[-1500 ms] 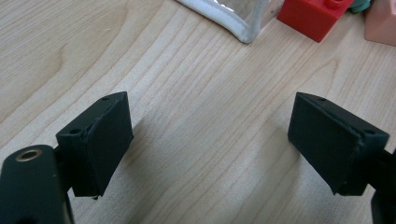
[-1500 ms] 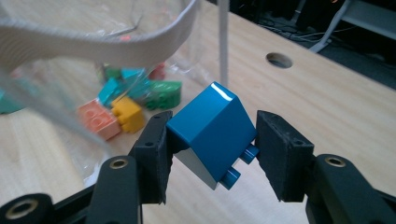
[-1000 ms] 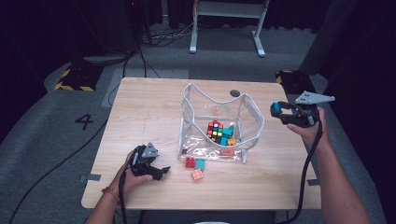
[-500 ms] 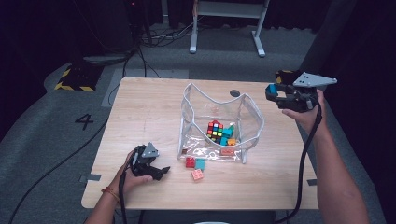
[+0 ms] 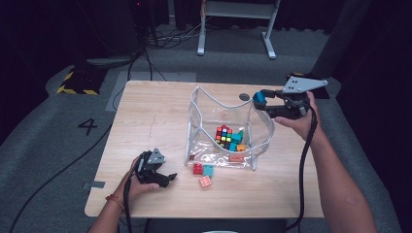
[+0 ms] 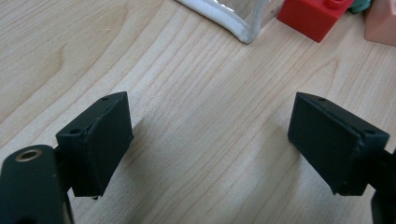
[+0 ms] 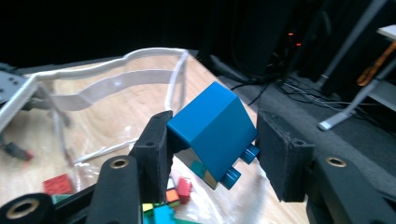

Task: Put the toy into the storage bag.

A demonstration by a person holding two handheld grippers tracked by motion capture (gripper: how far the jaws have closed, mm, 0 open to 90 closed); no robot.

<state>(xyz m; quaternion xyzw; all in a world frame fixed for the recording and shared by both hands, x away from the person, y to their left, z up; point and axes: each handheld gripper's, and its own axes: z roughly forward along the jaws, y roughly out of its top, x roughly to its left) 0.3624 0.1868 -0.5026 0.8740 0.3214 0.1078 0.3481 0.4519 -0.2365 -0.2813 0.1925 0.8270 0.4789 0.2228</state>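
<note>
My left gripper (image 5: 167, 177) rests low on the wooden table (image 5: 145, 121) near its front edge, held in my left hand (image 5: 136, 182). Its jaws stand apart with nothing but bare wood grain between them, as the left gripper view shows. Just beyond its tips lie three loose bricks: a red brick (image 5: 198, 169), a teal brick (image 5: 208, 170) touching it, and a pink brick (image 5: 205, 181) a little nearer me. In the left gripper view the red brick (image 6: 314, 17) is cut off by the top edge and the pink brick (image 6: 380, 23) by the corner, so I cannot make out their full shape there.

Next to the right stands the clear bag (image 5: 214, 104) with its white rim, mouth open upward. Inside it sit a colour cube (image 5: 224, 135) and several small bricks, whose outlines blur through the plastic.

Farther right, my right gripper (image 5: 260, 99) hangs above the bag's right rim, in my right hand (image 5: 299, 119). Its jaws are partly closed and clamp a blue brick (image 7: 212, 128) between the pads, tilted, with its studs pointing down and to the right. In the high view the blue brick (image 5: 260, 97) is small, and part of it is hidden by the jaws. The bag's bottom below it is blurred in the right gripper view.
</note>
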